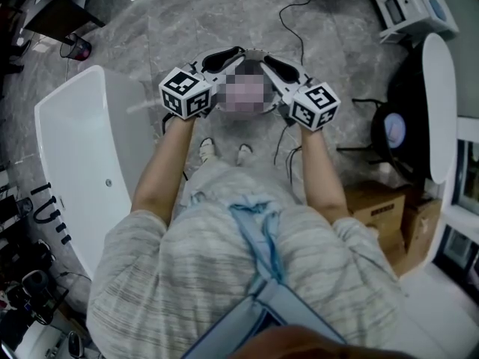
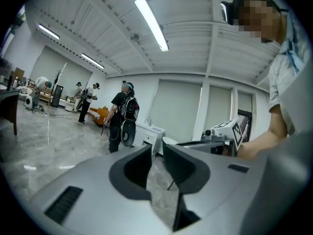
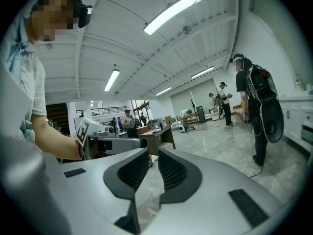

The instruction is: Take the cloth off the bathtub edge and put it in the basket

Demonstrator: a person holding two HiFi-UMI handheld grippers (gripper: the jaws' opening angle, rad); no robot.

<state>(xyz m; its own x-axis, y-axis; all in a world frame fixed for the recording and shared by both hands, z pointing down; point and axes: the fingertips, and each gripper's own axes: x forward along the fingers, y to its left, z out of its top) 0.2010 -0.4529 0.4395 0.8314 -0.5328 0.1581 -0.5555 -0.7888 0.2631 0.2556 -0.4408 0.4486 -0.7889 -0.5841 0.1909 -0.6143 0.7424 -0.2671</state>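
A white bathtub (image 1: 75,148) stands on the grey marble floor at the left of the head view. I see no cloth on its edge and no basket in any view. Both grippers are held up at chest height over the floor, to the right of the tub, with their tips pointing towards each other. My left gripper (image 1: 232,52) (image 2: 157,148) has its jaws a narrow gap apart with nothing between them. My right gripper (image 1: 271,62) (image 3: 153,153) stands the same way, with a narrow empty gap. Each gripper view looks out across the room, not at the tub.
Cardboard boxes (image 1: 382,215) and a white oval panel (image 1: 440,103) stand at the right. Black cables (image 1: 292,21) run over the floor ahead. A person with a backpack (image 2: 122,116) (image 3: 259,106) stands some way off; more people and desks are farther back.
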